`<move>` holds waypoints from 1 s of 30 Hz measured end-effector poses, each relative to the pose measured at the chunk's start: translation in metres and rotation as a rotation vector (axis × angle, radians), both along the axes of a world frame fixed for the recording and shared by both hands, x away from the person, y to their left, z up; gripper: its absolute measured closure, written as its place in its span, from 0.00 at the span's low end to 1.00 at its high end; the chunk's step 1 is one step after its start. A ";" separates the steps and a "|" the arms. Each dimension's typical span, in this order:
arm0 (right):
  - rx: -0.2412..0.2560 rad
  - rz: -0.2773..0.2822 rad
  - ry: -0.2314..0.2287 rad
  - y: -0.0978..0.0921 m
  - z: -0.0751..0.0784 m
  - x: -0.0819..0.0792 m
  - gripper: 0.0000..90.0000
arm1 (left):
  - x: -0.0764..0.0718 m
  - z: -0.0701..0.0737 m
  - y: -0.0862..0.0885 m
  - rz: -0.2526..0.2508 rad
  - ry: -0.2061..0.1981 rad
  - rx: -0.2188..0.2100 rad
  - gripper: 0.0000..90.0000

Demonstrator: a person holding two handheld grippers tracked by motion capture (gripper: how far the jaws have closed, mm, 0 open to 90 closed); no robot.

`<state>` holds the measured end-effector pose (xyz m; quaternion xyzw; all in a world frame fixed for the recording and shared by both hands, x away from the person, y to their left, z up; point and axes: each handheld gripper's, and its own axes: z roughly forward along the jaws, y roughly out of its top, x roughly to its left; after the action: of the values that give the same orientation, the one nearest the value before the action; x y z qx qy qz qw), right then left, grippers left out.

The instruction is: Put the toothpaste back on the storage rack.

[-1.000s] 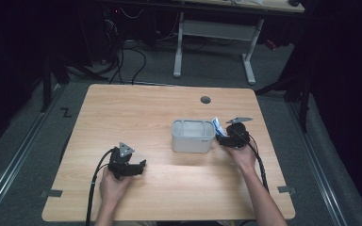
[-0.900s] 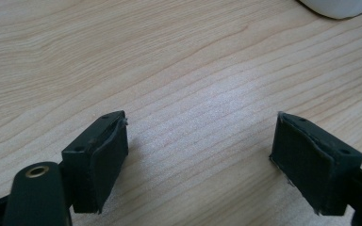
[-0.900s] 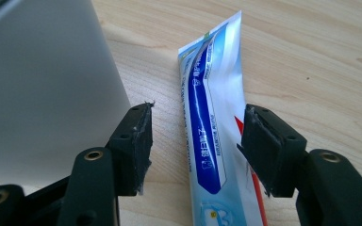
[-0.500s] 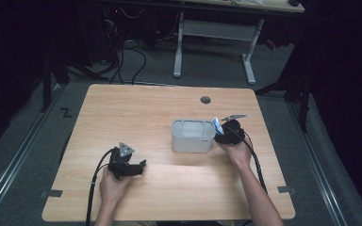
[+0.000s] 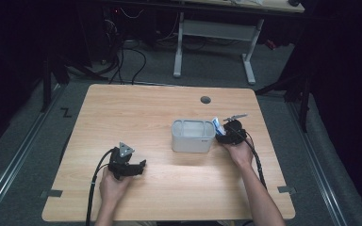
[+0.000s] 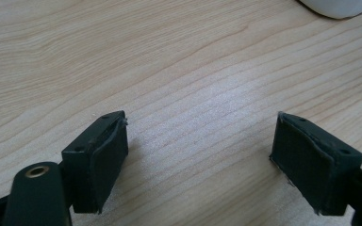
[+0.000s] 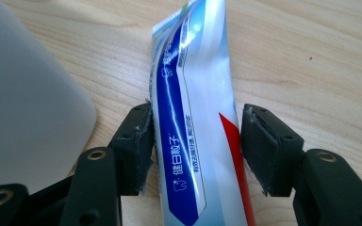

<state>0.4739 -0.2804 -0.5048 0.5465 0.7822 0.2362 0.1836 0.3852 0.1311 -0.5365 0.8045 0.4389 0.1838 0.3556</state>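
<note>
On the table stands a grey bin, a little right of the middle. The right gripper sits just beside the bin's right end, held in the person's right hand, with its cable trailing back along the forearm. Its jaws are clamped on a tube of toothpaste, white and blue with a red patch and blue print down its side. In the right gripper view the tube runs up between the two black pads, the left pad pressed against its edge and the right one touching or all but touching the other edge; the tube's flat crimped end points away from the camera over the bare wood, and the bin's pale rounded wall fills the left side close by. In the high view the tube's end shows as a small pale tip at the bin's right rim. The left gripper rests low on the near left part of the table, well apart from the bin, in the left hand. Its jaws stand wide apart over bare wood with nothing between them, as the left gripper view shows, and a corner of the bin shows at the top right.
</note>
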 end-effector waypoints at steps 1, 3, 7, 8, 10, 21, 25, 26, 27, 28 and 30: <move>-0.002 0.000 0.005 0.000 -0.001 0.000 0.50 | 0.000 0.000 0.000 0.000 0.000 -0.001 0.22; 0.001 -0.003 0.008 0.000 -0.001 0.001 0.51 | 0.000 0.000 0.000 0.001 0.000 -0.001 0.22; -0.002 0.005 0.011 -0.001 0.000 0.001 0.52 | 0.000 0.000 0.000 0.001 0.000 0.000 0.22; -0.002 0.005 0.011 -0.001 0.000 0.001 0.52 | 0.000 0.000 0.000 0.001 0.000 0.000 0.22; -0.003 0.006 0.016 -0.001 0.000 0.002 0.53 | 0.000 0.000 0.000 0.002 0.000 0.000 0.22; -0.020 0.018 0.049 -0.002 0.002 0.006 0.59 | 0.000 0.000 0.000 0.005 -0.003 0.000 0.22; -0.043 0.021 0.057 -0.002 0.003 0.007 0.63 | 0.000 0.000 0.000 0.005 -0.003 0.000 0.22; -0.045 0.021 0.061 -0.002 0.003 0.007 0.64 | 0.000 0.000 0.000 0.005 -0.003 0.000 0.22; -0.042 0.020 0.065 -0.003 0.003 0.008 0.65 | 0.000 0.000 0.000 0.005 -0.003 -0.001 0.22; -0.040 0.013 0.072 -0.003 0.003 0.008 0.67 | 0.000 0.000 0.000 0.005 -0.003 -0.001 0.22; -0.063 0.017 0.073 -0.002 0.004 0.008 0.70 | 0.000 0.000 0.000 0.006 -0.003 -0.001 0.22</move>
<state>0.4824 -0.2822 -0.5012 0.5421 0.8000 0.1929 0.1701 0.3849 0.1314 -0.5365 0.8028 0.4407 0.1859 0.3560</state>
